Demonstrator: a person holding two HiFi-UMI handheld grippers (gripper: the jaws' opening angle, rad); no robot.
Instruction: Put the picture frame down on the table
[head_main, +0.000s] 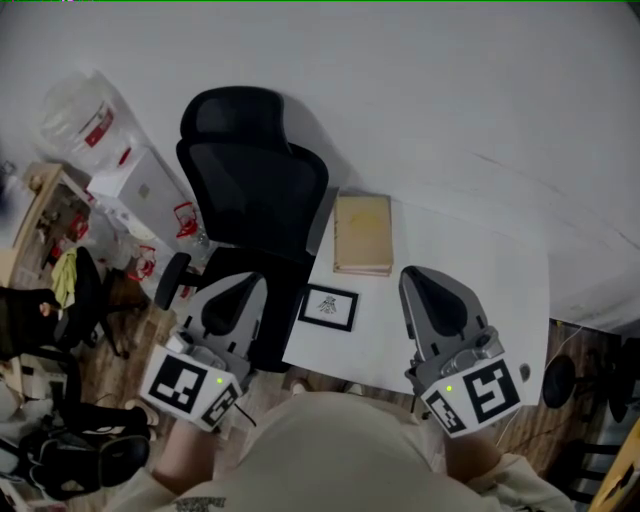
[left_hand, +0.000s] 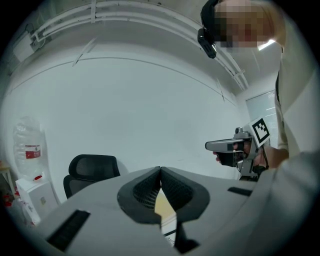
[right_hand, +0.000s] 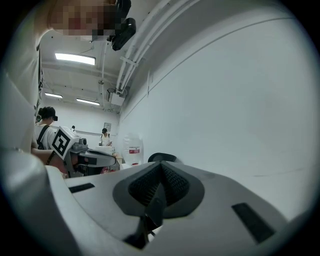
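Note:
A small black picture frame (head_main: 328, 307) with a drawing in it lies flat on the white table (head_main: 480, 300), near its front left corner. My left gripper (head_main: 243, 279) hangs left of the table over the chair seat, jaws shut and empty. My right gripper (head_main: 420, 274) is over the table's front part, to the right of the frame, also shut and empty. In the left gripper view the left gripper (left_hand: 160, 169) has its pads together, and the right gripper (left_hand: 235, 146) shows at the right. The right gripper (right_hand: 161, 164) looks closed in its own view.
A tan book (head_main: 362, 233) lies on the table behind the frame. A black office chair (head_main: 255, 190) stands against the table's left edge. A plastic bag (head_main: 82, 115), a white box (head_main: 150, 190) and clutter fill the floor at the left. The wall runs behind.

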